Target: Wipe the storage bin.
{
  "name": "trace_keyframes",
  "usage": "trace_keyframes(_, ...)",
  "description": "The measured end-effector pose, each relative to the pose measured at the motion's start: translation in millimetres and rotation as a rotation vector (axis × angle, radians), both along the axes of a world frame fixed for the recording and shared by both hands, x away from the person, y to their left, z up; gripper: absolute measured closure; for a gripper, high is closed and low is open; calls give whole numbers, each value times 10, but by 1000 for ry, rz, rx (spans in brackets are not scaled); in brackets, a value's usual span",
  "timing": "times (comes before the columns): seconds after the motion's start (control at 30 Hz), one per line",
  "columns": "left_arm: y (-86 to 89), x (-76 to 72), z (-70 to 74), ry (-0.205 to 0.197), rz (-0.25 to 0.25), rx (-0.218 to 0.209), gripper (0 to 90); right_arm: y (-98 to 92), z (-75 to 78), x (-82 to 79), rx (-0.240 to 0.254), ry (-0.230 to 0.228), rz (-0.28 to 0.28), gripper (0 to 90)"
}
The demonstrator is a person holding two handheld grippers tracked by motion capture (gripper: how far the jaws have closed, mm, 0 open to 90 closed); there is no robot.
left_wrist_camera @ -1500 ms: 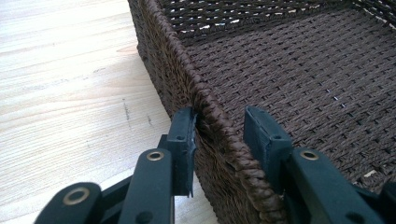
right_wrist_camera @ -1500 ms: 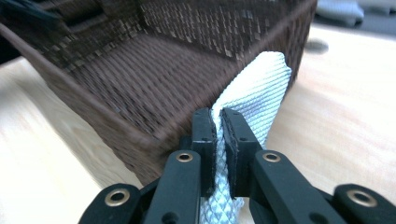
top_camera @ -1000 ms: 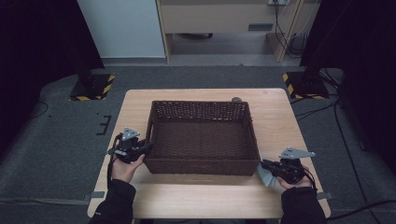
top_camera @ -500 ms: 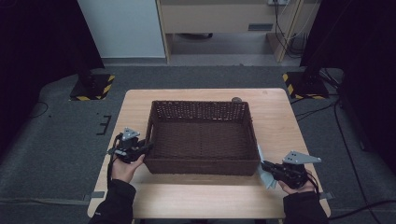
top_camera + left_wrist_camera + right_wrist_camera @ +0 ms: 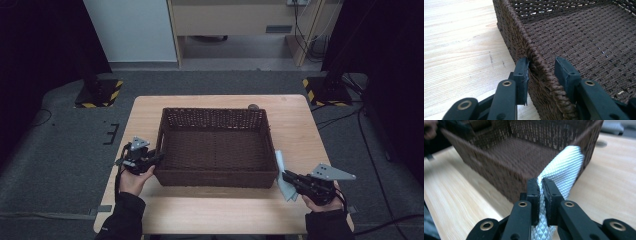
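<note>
A dark woven basket (image 5: 216, 146) sits in the middle of a light wooden table (image 5: 300, 125), its long side running left to right. At its right wall lies a pale, ribbed cloth (image 5: 283, 175), draped from the wall's foot toward the front edge of the table. The right gripper (image 5: 291, 178) is clenched on the near end of this cloth; in the right gripper view the fabric (image 5: 564, 173) bunches between the pressed jaws and rises toward the basket corner. The cloth looks light, soft and floppy, so it will likely sag and trail when lifted; gripping a gathered fold near one end seems sound. The left gripper (image 5: 152, 159) straddles the basket's left rim (image 5: 536, 60), one jaw outside and one inside. The outer jaw touches the weave, but I cannot tell whether the inner one presses.
</note>
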State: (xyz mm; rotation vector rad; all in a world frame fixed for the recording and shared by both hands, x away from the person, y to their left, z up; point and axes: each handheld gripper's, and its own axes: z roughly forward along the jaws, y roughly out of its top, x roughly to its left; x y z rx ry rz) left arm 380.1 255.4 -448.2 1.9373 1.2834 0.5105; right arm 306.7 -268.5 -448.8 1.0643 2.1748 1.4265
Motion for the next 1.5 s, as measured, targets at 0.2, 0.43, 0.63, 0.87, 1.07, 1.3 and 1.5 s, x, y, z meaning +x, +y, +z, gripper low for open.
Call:
trace_keyframes(0.2, 2, 1, -2, 0, 0, -5, 634, 103, -241, 85, -98, 134, 15, 845)
trace_keyframes(0.43, 5, 2, -3, 2, -1, -6, 634, 62, -93, 21, -59, 68, -4, 845)
trace_keyframes(0.63, 4, 0, -3, 2, 0, -7, 633, 49, 55, -94, 25, -7, 11, 845)
trace_keyframes(0.87, 2, 2, -1, 2, -1, -2, 633, 147, -235, 3, -99, 150, 2, 845)
trace_keyframes(1.07, 3, 1, -2, 2, 1, -5, 631, 146, -354, 66, -141, 210, -16, 845)
trace_keyframes(1.3, 2, 2, -1, 3, -1, -2, 631, -125, -217, 55, -116, 127, -178, 845)
trace_keyframes(1.5, 2, -2, -2, 2, 0, -3, 631, -327, -231, 68, -169, 87, -311, 844)
